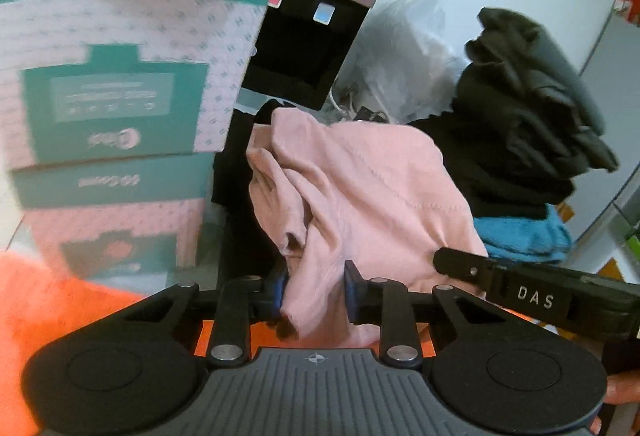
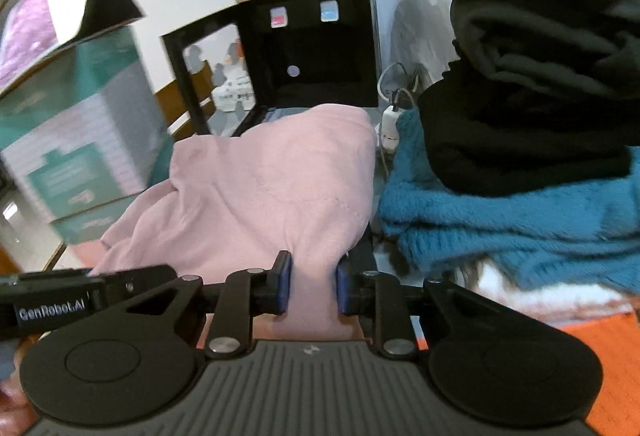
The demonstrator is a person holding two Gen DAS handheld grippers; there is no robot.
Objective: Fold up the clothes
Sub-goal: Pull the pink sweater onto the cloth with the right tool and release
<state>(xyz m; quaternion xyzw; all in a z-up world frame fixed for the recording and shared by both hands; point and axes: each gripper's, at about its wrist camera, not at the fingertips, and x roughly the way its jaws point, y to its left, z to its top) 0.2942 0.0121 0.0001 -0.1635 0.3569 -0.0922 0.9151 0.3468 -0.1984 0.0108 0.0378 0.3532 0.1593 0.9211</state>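
Both tongs, left tongs (image 1: 314, 290) and right tongs (image 2: 312, 286), pinch the near edge of the pink top (image 1: 360, 187), which looks still bunched up. A folded stack (image 2: 520, 139) waits at the tabletop's right side.

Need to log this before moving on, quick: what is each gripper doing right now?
Left gripper: jaws shut on the pink garment.
Right gripper: jaws shut on the pink garment too.

1. Pale pink garment (image 2: 272, 195), plain.
2. Teal knit sweater (image 2: 520, 220), under a black garment (image 2: 520, 139) and a dark grey one (image 2: 552, 15).
3. Orange surface (image 1: 48, 300).
4. Teal-and-white boxes (image 1: 112, 75), small repeating motif.
5. Pink-topped, black-fronted water dispenser (image 2: 312, 35).
6. Black grippers, blue pads (image 2: 285, 286).
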